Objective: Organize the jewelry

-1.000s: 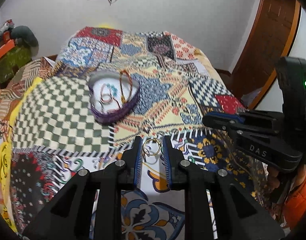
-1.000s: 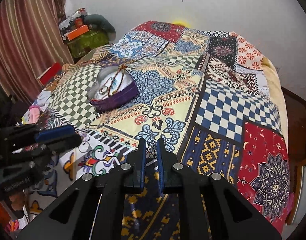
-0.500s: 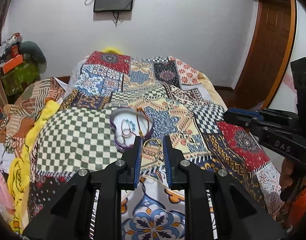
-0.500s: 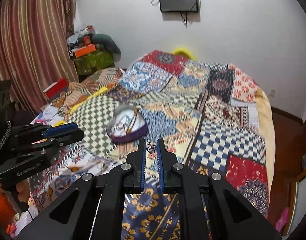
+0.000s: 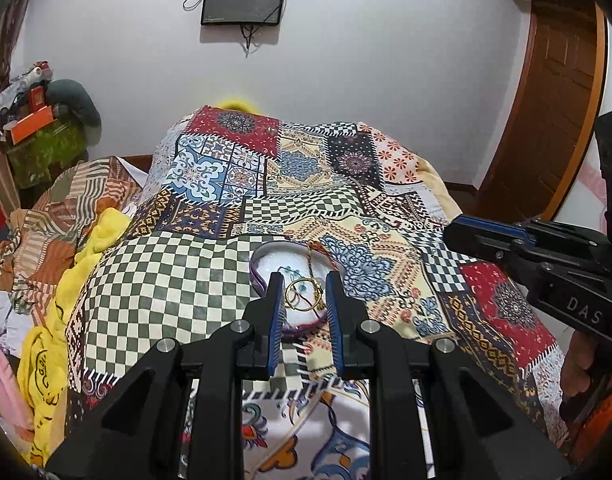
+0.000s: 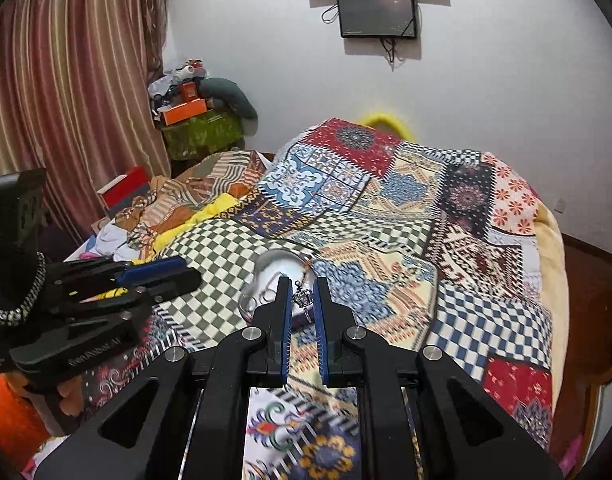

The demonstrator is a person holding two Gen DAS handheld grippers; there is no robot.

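Note:
My left gripper (image 5: 303,294) is shut on a gold ring earring (image 5: 303,295) and holds it above the bed, in front of the purple heart-shaped jewelry box (image 5: 271,266). The box lies open on the patchwork bedspread with several bracelets in its white inside. My right gripper (image 6: 303,298) is shut on a small silver crown-shaped pendant (image 6: 302,298), also raised, with the same box (image 6: 265,276) just behind it. Each gripper shows in the other's view: the right one at the right edge (image 5: 482,236), the left one at the left edge (image 6: 157,276).
The patchwork bedspread (image 5: 326,184) covers the bed. Crumpled yellow and striped cloths (image 5: 89,240) lie along its left side. A cluttered green stand (image 6: 201,132) is by the curtain (image 6: 65,80). A wooden door (image 5: 558,120) is at the right.
Both grippers have risen from the bedspread with their pieces and now sit higher, aimed toward the jewelry box, which lies closer behind the fingertips.

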